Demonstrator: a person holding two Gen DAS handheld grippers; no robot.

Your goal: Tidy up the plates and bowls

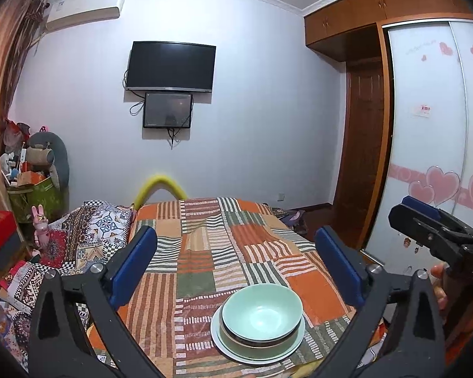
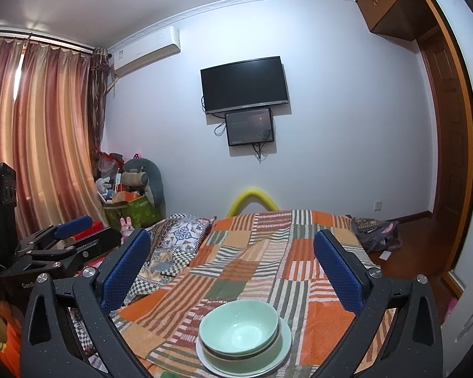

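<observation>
Both my grippers, left gripper point(image 1: 236, 267) and right gripper point(image 2: 233, 267), hover with fingers spread, empty; green bowls point(image 1: 261, 310) sit stacked on a plate point(image 1: 287, 351) at the bed's point(image 1: 205, 252) near edge.

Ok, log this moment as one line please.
left gripper: open, empty | right gripper: open, empty | bowl: nested in another, on plate | plate: on patchwork cloth

A pale wall point(image 2: 331, 157) carries a dark television point(image 2: 244, 84) above a smaller screen point(image 2: 249, 127). Striped curtains point(image 2: 37, 132) hang left; a wooden wardrobe point(image 1: 356, 9) stands right, an air conditioner point(image 2: 146, 49) near the ceiling.
</observation>
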